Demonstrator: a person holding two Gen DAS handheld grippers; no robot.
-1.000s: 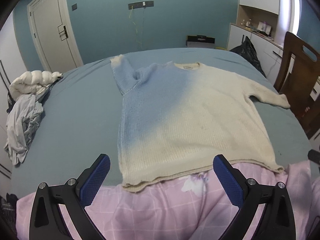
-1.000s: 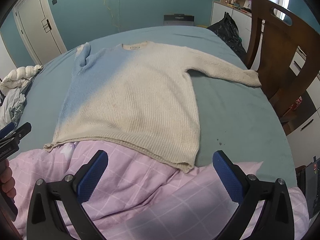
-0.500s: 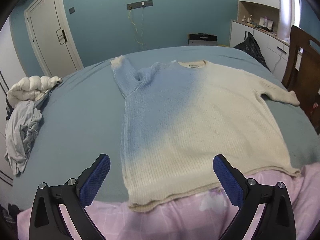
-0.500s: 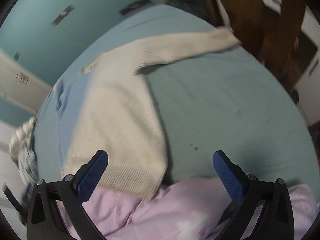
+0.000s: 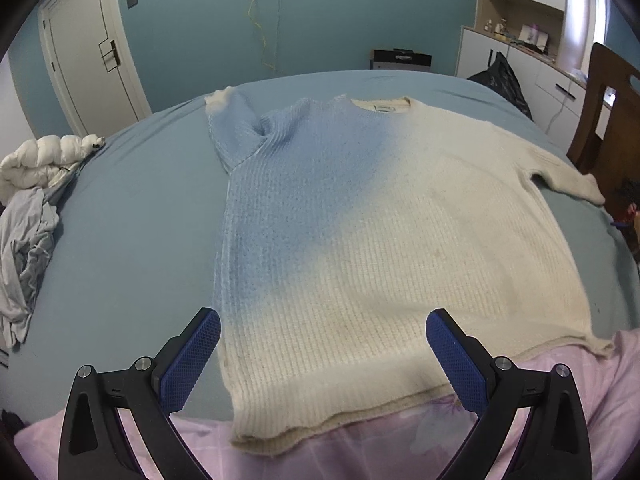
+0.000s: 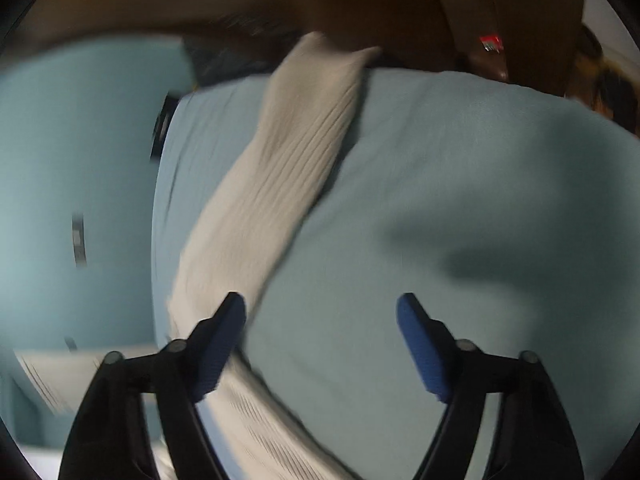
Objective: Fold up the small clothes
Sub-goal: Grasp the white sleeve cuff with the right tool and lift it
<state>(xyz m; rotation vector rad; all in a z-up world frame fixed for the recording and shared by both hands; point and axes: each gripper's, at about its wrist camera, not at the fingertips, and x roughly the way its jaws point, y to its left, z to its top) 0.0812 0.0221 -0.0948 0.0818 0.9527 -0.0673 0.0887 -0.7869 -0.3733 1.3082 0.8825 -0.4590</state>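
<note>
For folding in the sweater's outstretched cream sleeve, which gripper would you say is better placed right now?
Right, probably. The right gripper, jaws just narrowing and empty, hangs right beside the cream sleeve. The left gripper, open, hovers over the sweater near its hem, far from that sleeve.

Open blue bed [image 5: 132, 216] left of the sweater [image 5: 380, 240], crowded only by heaped clothes [image 5: 28, 216] at its left edge; wooden chair [image 5: 612, 120] close along the right side.
</note>
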